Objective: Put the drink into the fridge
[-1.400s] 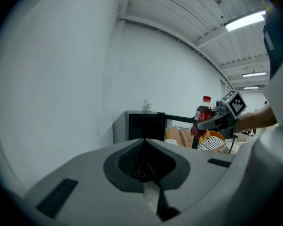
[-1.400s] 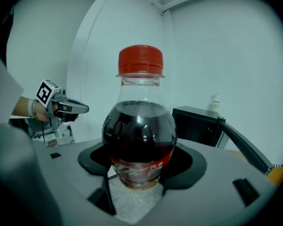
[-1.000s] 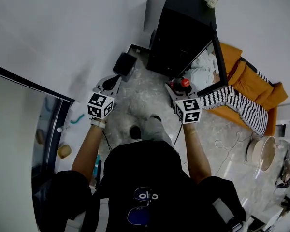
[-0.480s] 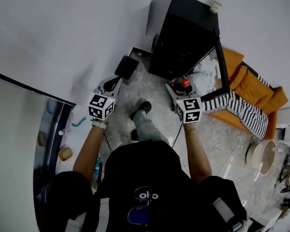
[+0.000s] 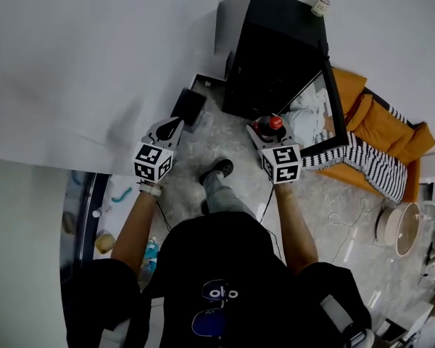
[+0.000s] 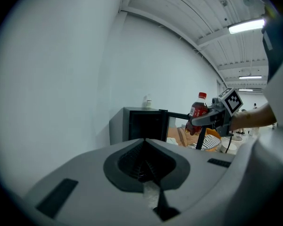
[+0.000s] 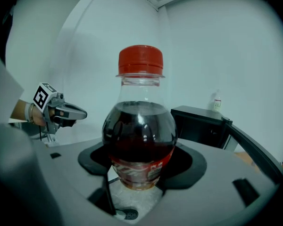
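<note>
My right gripper (image 5: 264, 131) pinches the cola bottle (image 7: 139, 126) low on its body, upright, just in front of the black fridge (image 5: 272, 56) and beside its open door (image 5: 332, 104). My left gripper (image 5: 167, 128), jaws pressed together and empty, hangs left of the fridge.

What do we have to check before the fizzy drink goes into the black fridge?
1. Grip: the right gripper is shut on the clear plastic bottle of dark drink. Ok.
2. Bottle upright, with its red cap on. Ok.
3. The small black fridge has its glass door swung open. Ok.
4. Free room inside the fridge: the inside looks too dark. Cannot tell.
5. The left gripper is shut on nothing and held off to the side, away from the door. Ok.
</note>
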A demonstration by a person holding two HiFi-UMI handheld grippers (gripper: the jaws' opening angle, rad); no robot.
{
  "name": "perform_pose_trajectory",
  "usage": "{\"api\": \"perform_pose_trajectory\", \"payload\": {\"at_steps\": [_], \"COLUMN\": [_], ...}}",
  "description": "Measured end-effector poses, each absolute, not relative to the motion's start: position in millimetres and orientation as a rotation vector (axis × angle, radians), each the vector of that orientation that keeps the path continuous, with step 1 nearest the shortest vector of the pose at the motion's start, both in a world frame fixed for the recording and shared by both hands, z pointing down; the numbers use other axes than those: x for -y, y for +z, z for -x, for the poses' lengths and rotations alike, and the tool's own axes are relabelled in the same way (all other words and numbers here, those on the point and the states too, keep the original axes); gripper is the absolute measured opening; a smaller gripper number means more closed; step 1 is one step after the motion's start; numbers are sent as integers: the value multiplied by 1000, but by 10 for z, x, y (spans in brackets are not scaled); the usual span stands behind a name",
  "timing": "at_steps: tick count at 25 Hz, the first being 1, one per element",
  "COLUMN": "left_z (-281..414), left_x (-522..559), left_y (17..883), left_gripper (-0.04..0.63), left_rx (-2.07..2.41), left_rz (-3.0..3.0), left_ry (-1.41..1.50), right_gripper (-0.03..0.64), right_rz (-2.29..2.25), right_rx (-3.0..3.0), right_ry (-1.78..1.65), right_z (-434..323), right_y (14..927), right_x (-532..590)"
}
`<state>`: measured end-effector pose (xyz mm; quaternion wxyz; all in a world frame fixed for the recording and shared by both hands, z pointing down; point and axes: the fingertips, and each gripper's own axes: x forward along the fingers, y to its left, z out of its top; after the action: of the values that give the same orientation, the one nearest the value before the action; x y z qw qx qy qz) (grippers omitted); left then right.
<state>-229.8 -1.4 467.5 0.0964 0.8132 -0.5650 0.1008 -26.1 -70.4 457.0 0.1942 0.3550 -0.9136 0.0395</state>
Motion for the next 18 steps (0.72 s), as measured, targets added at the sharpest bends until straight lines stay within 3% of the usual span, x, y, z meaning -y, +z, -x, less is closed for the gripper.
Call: {"api": "perform_pose_trajectory", "payload": {"at_steps": [18], "left_z": [2020], "left_x": [2022], "left_y": [4765], "left_gripper": [6], "left_rx": [1444], "left_rz": [-2533], "left_ry": [374], "right_gripper": [314], "right_rz": [-1136], "right_rx": [2504], "right_ry": [216], "right_z": [198], "right_y": [4728], "right_x": [2463]}}
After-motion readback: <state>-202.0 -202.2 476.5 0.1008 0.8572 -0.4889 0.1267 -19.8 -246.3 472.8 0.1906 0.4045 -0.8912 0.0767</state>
